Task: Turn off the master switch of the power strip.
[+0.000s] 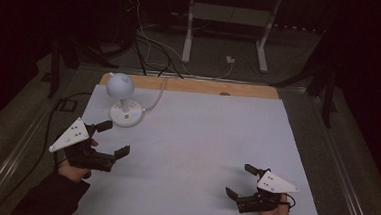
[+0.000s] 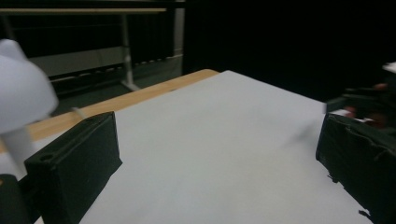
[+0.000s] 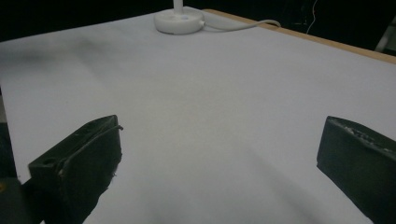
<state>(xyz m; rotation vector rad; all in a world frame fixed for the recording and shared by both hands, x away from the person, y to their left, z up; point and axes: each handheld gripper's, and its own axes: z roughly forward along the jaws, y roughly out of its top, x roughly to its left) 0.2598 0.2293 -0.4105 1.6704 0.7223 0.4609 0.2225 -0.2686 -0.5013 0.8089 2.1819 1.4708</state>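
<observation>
At the lower left of the high view, the left gripper [image 1: 113, 139] is seen with its fingers [image 1: 122, 152] released, spread wide with nothing between them. In the left gripper view the same two black fingers [image 2: 74, 168] are seen far apart at the frame's lower corners, with bare white surface between. The gripper is held in a hand [image 1: 74, 170] entering from the bottom edge, a dark sleeve [image 1: 47, 199] behind it, and a grey three-cornered plate [image 1: 70, 134] is carried on top.

At the lower right of the high view, the right gripper [image 1: 241, 181] is likewise seen with fingers released and nothing held; in the right gripper view both fingers [image 3: 79, 163] stand well apart over the white surface. It is held low, near the bottom edge of the desk [image 1: 201, 138].

A small white lamp [image 1: 123, 101] with a rounded head and a round base is noted at the upper left of the desk, just beyond the left gripper and apart from it. Its white cord [image 1: 156, 98] is run toward the wooden strip [image 1: 195, 85] at the desk's upper edge. The lamp base [image 3: 179, 21] is seen at the top of the right gripper view, well apart from the right gripper.
</observation>
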